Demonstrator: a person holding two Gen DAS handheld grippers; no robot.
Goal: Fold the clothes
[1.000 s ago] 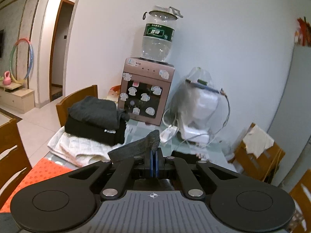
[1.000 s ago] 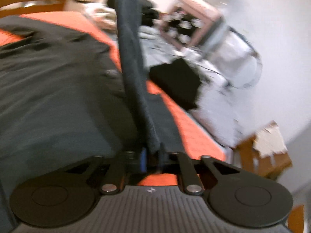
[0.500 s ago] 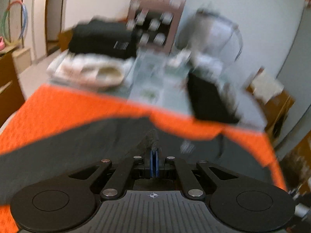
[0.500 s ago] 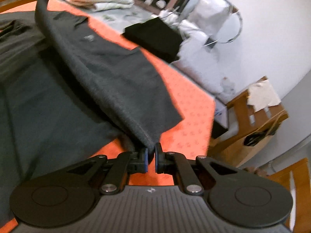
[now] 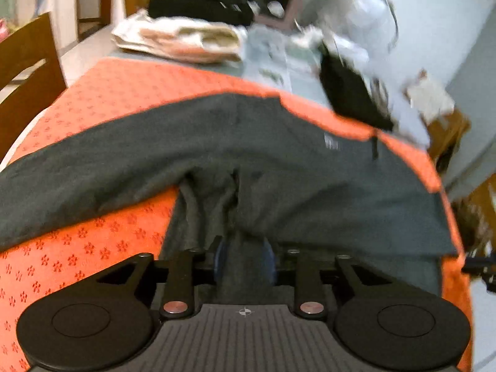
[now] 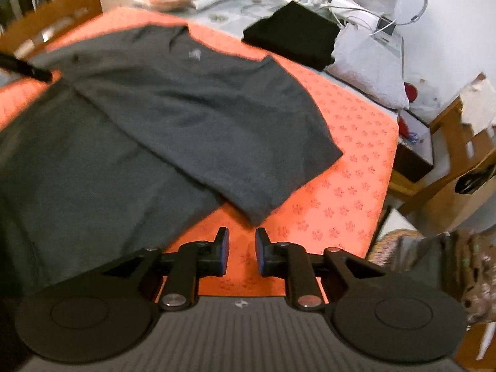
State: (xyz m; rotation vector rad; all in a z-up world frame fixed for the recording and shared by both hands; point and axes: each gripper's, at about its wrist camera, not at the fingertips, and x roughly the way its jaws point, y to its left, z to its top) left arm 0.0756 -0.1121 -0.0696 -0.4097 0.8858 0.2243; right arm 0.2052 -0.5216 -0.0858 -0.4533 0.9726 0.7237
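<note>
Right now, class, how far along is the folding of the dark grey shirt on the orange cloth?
Done: one side of the dark grey shirt is folded over onto its body, lying flat on the orange cloth. In hand: both claws are opening; the right claw has nothing between its fingers, while the left claw has shirt fabric between them. Left: the remaining folds, then probably stacking it with the folded black garment.

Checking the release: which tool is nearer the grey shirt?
Left. The left tool has the grey shirt between its opening jaws; the right tool, also opening, holds nothing, just off the shirt's corner.
</note>
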